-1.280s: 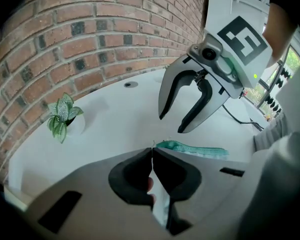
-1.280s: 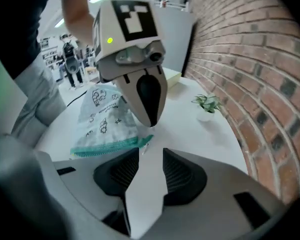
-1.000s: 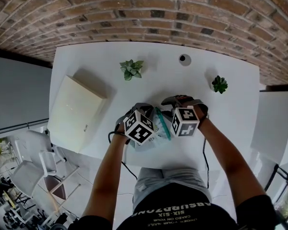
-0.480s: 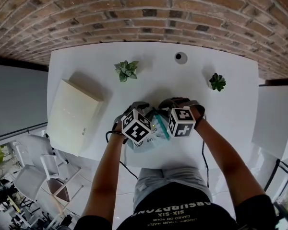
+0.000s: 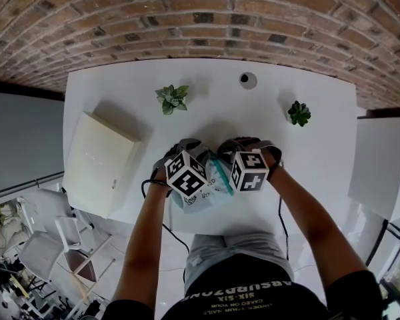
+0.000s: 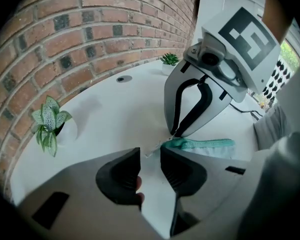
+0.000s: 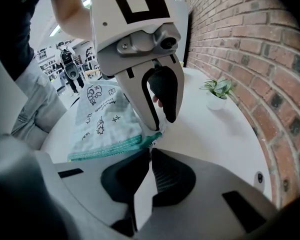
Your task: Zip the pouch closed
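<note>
Pouch [image 7: 107, 116] is pinched at its zip end by the just-closing right hand-held gripper [image 7: 151, 153]; the just-opened left hand-held gripper [image 6: 150, 153] is held empty beside it.

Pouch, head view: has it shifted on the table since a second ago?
No. The pouch keeps its place below the pale-leaved plant; only the camera has drifted.

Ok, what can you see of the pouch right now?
The pouch is soft pale fabric printed with dark doodles, with a teal zip band along one edge. It lies on the white table, near the person. The right gripper, its jaws just closing, pinches the zip's end. The left gripper, its jaws just opening, stands open at that same end, not pressing it. How far it is zipped doesn't show.
</note>
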Demonstrator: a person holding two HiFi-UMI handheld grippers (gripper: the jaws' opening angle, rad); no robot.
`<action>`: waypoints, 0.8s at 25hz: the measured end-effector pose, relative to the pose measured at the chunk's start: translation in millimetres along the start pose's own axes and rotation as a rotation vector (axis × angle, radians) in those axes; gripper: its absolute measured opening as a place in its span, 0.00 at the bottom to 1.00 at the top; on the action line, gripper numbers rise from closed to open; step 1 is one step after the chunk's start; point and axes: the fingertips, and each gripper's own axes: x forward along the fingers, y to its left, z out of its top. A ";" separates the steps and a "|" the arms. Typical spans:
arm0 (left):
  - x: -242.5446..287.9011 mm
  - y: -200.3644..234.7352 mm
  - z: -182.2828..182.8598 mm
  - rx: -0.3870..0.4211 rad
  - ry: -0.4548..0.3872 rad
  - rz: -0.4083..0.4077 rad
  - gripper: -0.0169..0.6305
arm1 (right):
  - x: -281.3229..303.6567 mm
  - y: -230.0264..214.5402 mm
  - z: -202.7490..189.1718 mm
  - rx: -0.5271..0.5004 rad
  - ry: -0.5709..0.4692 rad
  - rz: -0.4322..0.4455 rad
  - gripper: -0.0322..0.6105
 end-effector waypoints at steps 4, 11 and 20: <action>6.0 -1.8 1.5 0.039 0.016 0.001 0.18 | 0.0 0.0 -0.7 0.000 -0.003 -0.001 0.07; 7.8 -5.5 0.5 0.022 0.025 -0.012 0.11 | 0.4 0.3 -0.8 0.012 -0.003 -0.004 0.06; 9.6 -4.6 0.0 -0.063 0.078 0.019 0.08 | -1.4 -0.3 -1.9 0.069 0.001 -0.026 0.05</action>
